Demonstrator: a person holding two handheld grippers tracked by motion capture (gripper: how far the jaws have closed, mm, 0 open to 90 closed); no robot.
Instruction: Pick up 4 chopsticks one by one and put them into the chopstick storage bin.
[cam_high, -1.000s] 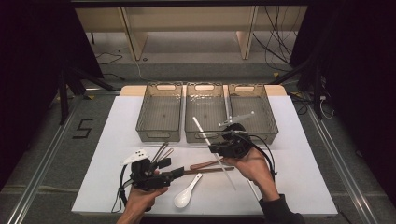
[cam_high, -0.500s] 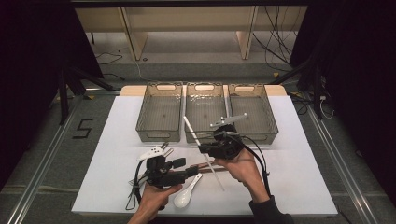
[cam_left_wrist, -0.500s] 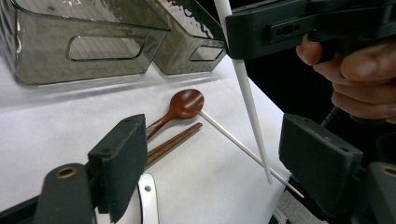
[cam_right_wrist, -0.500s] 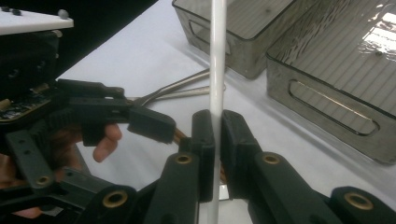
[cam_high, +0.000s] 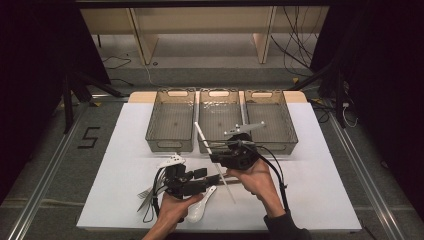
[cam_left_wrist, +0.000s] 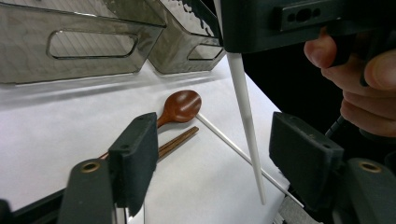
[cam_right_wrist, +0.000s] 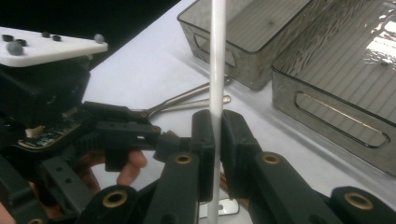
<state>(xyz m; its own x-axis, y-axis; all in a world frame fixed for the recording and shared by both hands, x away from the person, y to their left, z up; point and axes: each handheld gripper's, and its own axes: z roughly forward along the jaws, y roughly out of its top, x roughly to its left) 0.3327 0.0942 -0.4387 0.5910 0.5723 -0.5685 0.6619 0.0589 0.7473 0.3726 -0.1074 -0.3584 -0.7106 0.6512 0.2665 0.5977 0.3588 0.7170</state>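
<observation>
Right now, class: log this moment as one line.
right gripper: shut on white chopstick | left gripper: jaws closing around chopstick tip, no contact | bins: empty

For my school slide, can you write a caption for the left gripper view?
Open left gripper around a white chopstick, wooden spoon behind.

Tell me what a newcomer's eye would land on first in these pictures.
First, the white chopstick clamped upright in the right gripper, held above the white table in front of three clear bins. Next, the left gripper, whose jaws have just been closing, stands with its pads either side of that chopstick's tip without pressing on it. Behind it a brown wooden spoon and brown chopsticks lie on the table.
</observation>
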